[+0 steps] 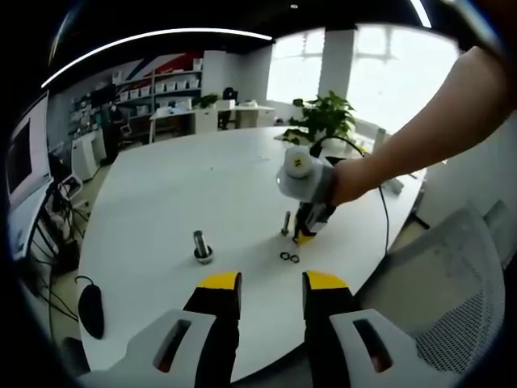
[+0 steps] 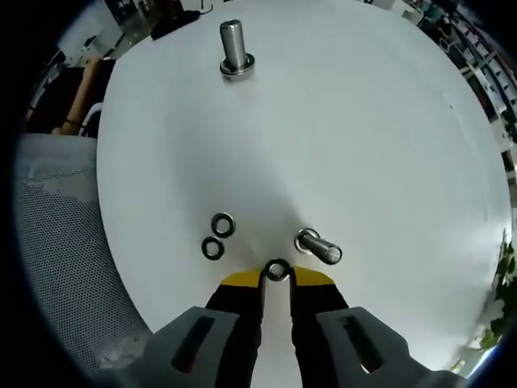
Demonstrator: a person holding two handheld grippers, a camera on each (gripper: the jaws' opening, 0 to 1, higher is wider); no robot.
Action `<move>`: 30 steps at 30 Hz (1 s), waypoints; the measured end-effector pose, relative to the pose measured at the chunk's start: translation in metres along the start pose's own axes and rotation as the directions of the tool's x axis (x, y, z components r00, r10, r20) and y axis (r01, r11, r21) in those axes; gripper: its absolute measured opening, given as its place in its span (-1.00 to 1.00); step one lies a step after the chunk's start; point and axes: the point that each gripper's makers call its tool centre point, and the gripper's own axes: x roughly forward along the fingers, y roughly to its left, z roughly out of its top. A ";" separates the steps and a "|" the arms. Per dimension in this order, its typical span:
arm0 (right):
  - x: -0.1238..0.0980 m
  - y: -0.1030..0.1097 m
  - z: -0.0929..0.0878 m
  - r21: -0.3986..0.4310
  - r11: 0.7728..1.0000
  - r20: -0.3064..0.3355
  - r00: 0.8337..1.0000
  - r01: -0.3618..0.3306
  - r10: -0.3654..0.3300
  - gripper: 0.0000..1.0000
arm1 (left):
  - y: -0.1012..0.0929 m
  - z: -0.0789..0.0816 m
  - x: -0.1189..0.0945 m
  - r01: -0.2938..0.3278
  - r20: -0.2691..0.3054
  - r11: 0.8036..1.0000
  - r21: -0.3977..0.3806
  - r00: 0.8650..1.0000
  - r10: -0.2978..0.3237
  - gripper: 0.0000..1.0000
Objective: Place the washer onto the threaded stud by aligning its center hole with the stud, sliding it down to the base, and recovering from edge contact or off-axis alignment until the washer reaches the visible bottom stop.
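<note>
In the right gripper view my right gripper [image 2: 277,276] points down at the white table [image 2: 363,121], shut on a small dark washer [image 2: 277,270] pinched between its yellow tips. Just beyond and right of the tips stands a short threaded stud [image 2: 317,246]; the washer is beside it, not over it. Two loose washers [image 2: 217,236] lie to the left. In the left gripper view the right gripper [image 1: 305,234], held by a hand, hovers by the stud [image 1: 286,224], with the loose washers [image 1: 289,257] in front. My left gripper [image 1: 272,283] is open and holds nothing.
A larger stud [image 1: 202,246] [image 2: 234,48] with rings at its base stands apart on the table. A black oval object [image 1: 90,309] lies near the table edge. A mesh chair [image 1: 460,267] [image 2: 56,242] sits beside the table. A potted plant [image 1: 327,113] stands at the far side.
</note>
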 end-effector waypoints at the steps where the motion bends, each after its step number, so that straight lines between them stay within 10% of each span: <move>1: 0.000 0.001 0.000 -0.007 1.000 0.005 1.000 0.003 -0.003 -0.73 | 0.000 0.000 0.000 -0.002 0.001 1.000 0.001 1.000 0.002 -0.44; 30: -0.025 -0.014 -0.002 0.092 0.994 0.079 0.994 0.063 -0.070 -0.74 | 0.000 0.000 -0.001 -0.006 0.000 1.000 0.017 1.000 0.006 -0.45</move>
